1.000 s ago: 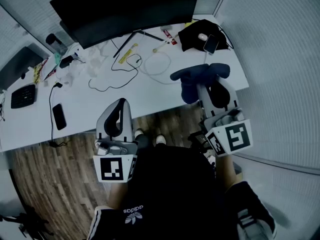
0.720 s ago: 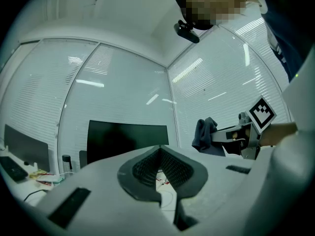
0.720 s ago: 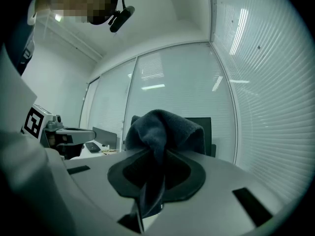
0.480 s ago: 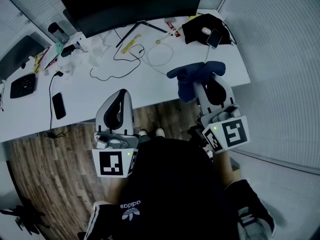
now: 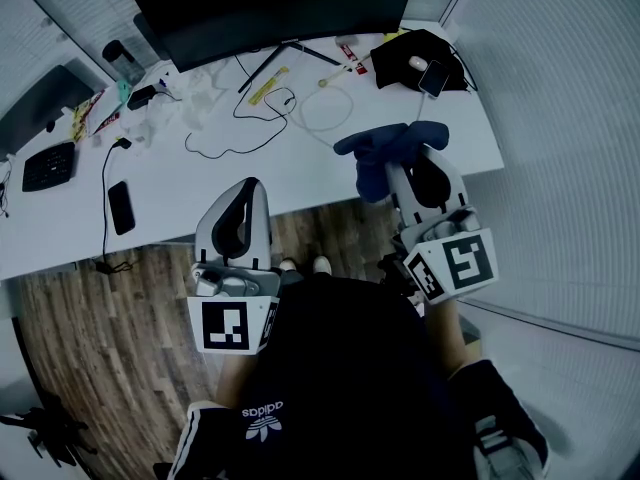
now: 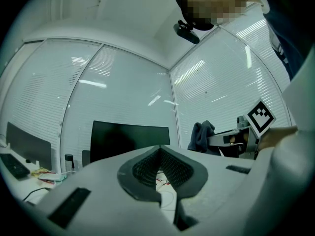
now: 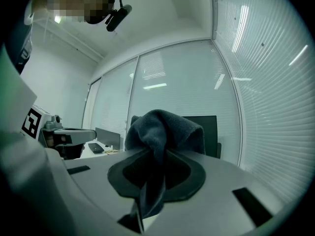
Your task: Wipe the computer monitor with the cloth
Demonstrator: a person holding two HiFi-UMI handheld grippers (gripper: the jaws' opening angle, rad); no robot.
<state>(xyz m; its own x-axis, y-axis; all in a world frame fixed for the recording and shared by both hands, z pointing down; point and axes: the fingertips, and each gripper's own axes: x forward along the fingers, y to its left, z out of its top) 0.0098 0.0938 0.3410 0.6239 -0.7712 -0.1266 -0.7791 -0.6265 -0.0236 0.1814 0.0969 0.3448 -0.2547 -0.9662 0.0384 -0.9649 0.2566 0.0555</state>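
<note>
Left gripper, jaws pressed together on nothing, at the near edge of the white desk; computer monitor, dark, well ahead of it at the desk's far side; right gripper, jaws clamped on the dark blue cloth, bunched just beyond its tips, apart from the monitor.

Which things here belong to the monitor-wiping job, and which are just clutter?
Job: cloth, held in the right gripper; monitor.
Clutter: phone, keyboard, black cable, white cable.
</note>
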